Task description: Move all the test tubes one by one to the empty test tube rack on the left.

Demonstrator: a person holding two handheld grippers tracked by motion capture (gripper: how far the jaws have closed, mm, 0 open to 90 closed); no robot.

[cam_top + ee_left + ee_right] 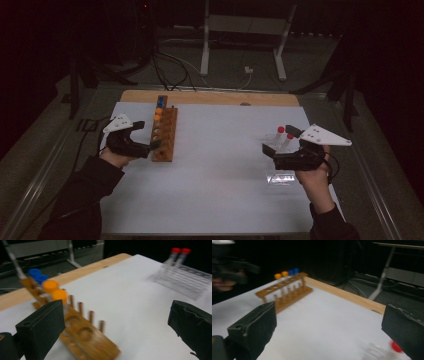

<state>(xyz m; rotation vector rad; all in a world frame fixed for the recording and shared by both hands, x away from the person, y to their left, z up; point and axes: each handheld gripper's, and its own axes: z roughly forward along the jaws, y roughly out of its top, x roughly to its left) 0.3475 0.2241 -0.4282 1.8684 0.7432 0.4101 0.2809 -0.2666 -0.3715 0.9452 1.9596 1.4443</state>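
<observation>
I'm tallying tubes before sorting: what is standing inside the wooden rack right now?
The wooden rack holds two orange-capped tubes and two blue-capped tubes at its far end. The near holes look empty; tube bodies are blurred.

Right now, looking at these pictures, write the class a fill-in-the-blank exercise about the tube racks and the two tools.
1. The wooden rack holds two orange-capped tubes and two tubes with ____ caps.
2. The tubes in the clear rack have ____ caps.
3. The left tool is beside the ____ rack.
4. The jaws of the right tool stand ____, holding nothing.

Missing words: blue; red; wooden; open
</observation>
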